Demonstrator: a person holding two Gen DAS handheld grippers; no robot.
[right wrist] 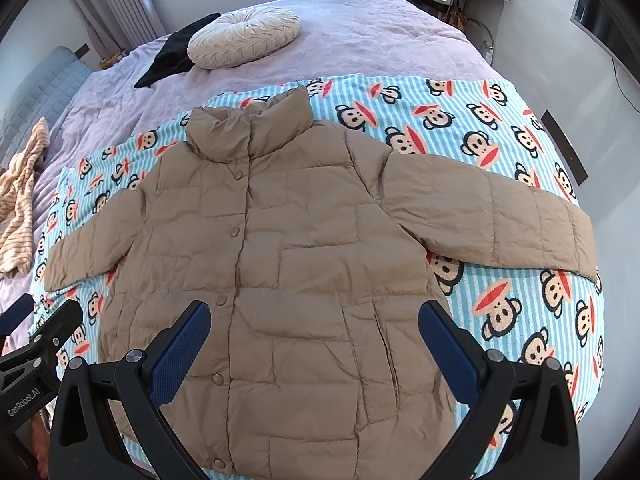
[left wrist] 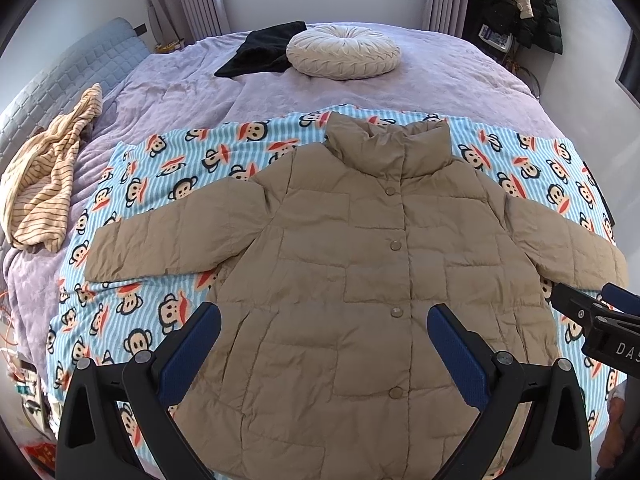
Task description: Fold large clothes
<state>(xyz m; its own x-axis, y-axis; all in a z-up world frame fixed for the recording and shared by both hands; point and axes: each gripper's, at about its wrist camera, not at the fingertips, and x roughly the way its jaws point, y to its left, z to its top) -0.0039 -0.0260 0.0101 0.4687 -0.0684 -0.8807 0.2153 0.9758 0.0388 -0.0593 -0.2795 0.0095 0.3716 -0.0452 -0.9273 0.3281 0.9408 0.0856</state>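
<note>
Nearest me, my left gripper (left wrist: 324, 344) and my right gripper (right wrist: 314, 340) both hang with jaws spread wide and empty above the hem of the tan quilted puffer jacket (left wrist: 360, 280). The jacket lies flat, front up and snapped shut on the blue-striped monkey-print blanket (left wrist: 140, 320), both sleeves stretched out sideways. I judge the spreading done but no fold made yet, so sleeves and body are all still to fold. Farther off on the lilac bedspread (left wrist: 440, 76) sit a round cream pleated cushion (left wrist: 343, 53) and a black garment (left wrist: 264, 50).
</note>
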